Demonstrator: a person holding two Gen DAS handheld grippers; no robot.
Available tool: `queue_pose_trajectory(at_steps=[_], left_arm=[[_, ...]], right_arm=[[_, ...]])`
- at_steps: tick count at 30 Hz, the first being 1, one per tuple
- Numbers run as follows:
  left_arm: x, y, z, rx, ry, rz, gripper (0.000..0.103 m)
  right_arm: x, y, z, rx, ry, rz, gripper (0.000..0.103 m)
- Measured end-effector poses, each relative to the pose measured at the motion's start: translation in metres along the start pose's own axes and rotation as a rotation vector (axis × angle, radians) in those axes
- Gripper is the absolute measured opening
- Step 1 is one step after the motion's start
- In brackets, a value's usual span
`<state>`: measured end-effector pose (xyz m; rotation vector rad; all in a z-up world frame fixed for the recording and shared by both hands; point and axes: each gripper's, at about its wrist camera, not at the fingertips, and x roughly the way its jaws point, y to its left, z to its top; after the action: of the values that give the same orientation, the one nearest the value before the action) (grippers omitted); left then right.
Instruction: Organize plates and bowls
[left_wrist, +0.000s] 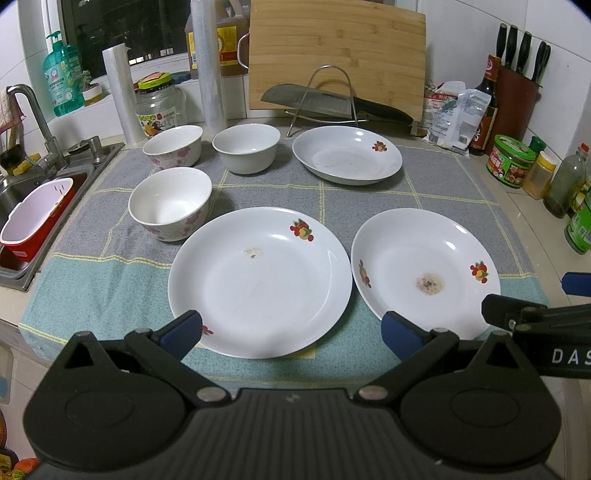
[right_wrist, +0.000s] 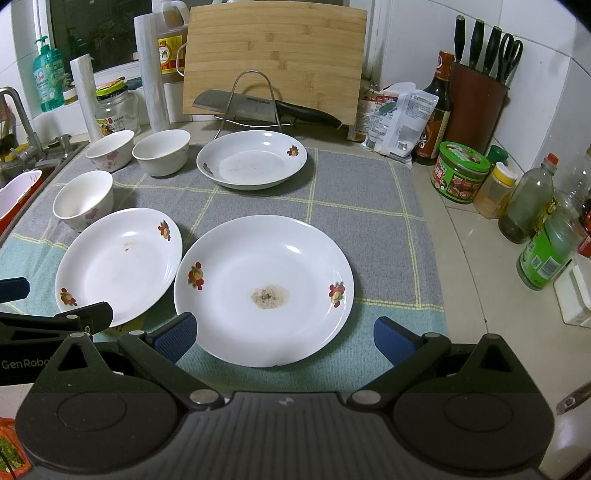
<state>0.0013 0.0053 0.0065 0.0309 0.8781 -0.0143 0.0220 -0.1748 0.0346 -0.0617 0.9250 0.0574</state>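
Three white plates with fruit prints lie on a checked cloth (left_wrist: 436, 184): a near-left plate (left_wrist: 258, 280) (right_wrist: 118, 264), a near-right plate (left_wrist: 424, 273) (right_wrist: 264, 288) with a brown stain, and a far plate (left_wrist: 347, 155) (right_wrist: 251, 160). Three bowls stand at the left: a floral near bowl (left_wrist: 170, 203) (right_wrist: 83, 199), a floral far bowl (left_wrist: 173, 146) (right_wrist: 110, 149) and a plain white bowl (left_wrist: 246, 147) (right_wrist: 161, 151). My left gripper (left_wrist: 291, 334) is open just before the near-left plate. My right gripper (right_wrist: 284, 338) is open at the near-right plate's front rim. Neither holds anything.
A sink (left_wrist: 22, 192) with a red-and-white basket (left_wrist: 37, 218) lies at the left. Behind stand a cutting board (left_wrist: 336, 55), a cleaver (left_wrist: 332, 101) on a wire rack, jars and rolls. Sauce bottles (right_wrist: 532, 210), a green tub (right_wrist: 461, 171) and a knife block (right_wrist: 480, 99) line the right.
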Motion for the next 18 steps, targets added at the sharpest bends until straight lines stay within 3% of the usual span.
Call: queue_pose_trajectory(at_steps=[18], left_arm=[[0.0088,0.0053,0.0056,0.034,-0.019,-0.053,0.102]], right_arm=[[-0.001,0.0055,-0.0008,-0.008,-0.021,-0.034,0.103]])
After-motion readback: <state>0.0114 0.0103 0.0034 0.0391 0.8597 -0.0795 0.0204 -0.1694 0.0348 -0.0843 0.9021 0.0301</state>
